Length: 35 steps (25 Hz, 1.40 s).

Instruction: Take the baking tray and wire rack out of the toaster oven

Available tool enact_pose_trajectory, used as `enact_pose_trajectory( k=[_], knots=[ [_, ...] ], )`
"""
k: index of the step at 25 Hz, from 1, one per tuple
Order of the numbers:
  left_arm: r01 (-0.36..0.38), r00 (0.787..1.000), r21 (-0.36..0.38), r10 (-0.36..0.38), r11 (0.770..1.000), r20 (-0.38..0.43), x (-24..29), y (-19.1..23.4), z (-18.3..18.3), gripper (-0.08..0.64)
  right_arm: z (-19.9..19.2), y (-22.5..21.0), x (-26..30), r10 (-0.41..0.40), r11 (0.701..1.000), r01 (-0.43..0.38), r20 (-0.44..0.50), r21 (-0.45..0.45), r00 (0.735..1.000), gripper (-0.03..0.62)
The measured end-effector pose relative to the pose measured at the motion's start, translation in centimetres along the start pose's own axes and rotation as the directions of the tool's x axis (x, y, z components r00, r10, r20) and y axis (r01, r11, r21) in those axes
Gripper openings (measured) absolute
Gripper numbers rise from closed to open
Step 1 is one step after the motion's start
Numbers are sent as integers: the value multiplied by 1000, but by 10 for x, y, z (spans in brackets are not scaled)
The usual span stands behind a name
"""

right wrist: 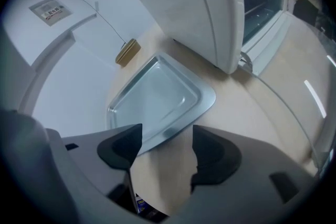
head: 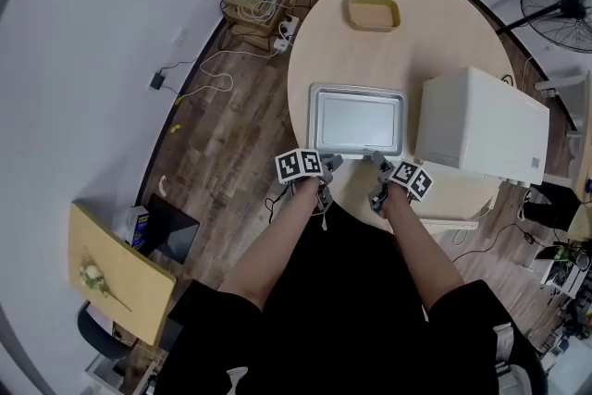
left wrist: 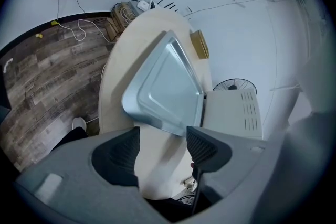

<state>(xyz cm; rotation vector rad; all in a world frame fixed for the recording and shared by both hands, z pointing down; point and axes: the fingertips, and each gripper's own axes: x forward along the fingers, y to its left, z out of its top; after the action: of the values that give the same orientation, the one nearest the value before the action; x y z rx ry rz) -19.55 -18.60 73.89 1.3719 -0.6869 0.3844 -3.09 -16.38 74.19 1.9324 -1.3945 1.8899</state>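
The silver baking tray (head: 356, 120) lies flat on the round wooden table (head: 407, 23), left of the white toaster oven (head: 481, 123). My left gripper (head: 326, 169) sits at the tray's near left corner and my right gripper (head: 377, 169) at its near right edge. Both stand open, and neither grips the tray. In the left gripper view the tray (left wrist: 168, 89) lies just beyond the open left gripper (left wrist: 163, 147). In the right gripper view the tray (right wrist: 157, 99) rests ahead of the open right gripper (right wrist: 165, 150), with the oven (right wrist: 205, 8) and its lowered glass door (right wrist: 294, 86) to the right. No wire rack is seen on the table.
A small yellow dish (head: 374, 14) sits at the table's far side. Cables and boxes (head: 264, 0) lie on the wooden floor to the left. A fan (head: 561, 6) stands at the back right. A small side table (head: 111, 273) is at the lower left.
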Motion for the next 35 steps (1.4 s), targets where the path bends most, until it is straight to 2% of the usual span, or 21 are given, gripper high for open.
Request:
enact_pose_trajectory(
  k=[3,6,9,10,12,14,16,21,26,31,35],
  knots=[
    [62,998,6,-62,998,12,-10,-10,-7,264,-2,4,-22,24,999,-24,26,-21,999,282],
    [184,982,84,-187,979,27,-32,-34,-17,264,-3,13,-51,60,997,-57,86,-45,995,281],
    [329,941,184,-339,926,24,-62,-65,-30,261,-2,29,-88,132,989,-122,137,-84,982,279],
    [381,919,213,-393,900,16,-71,-75,-35,236,-2,33,-101,163,984,-149,151,-99,975,278],
    [473,871,253,-490,844,6,-86,-92,-45,113,-2,36,-125,213,973,-192,170,-129,962,271],
    [513,843,267,-538,816,23,-93,-101,-50,65,0,31,-146,233,965,-204,182,-165,955,220],
    [511,836,286,-546,811,52,-94,-107,-57,29,3,21,-163,234,959,-193,195,-206,952,170],
    [492,831,315,-546,811,106,-79,-127,-85,18,20,-18,-196,234,953,-169,252,-252,939,2],
    [493,829,303,-546,816,123,-41,-159,-131,18,52,-69,-225,301,943,-237,300,-232,905,2],
    [466,846,326,-522,822,108,13,-199,-185,18,93,-142,-265,353,928,-282,332,-243,875,1],
    [422,858,326,-489,846,157,55,-220,-216,18,112,-200,-285,403,910,-338,321,-239,857,2]
  ],
)
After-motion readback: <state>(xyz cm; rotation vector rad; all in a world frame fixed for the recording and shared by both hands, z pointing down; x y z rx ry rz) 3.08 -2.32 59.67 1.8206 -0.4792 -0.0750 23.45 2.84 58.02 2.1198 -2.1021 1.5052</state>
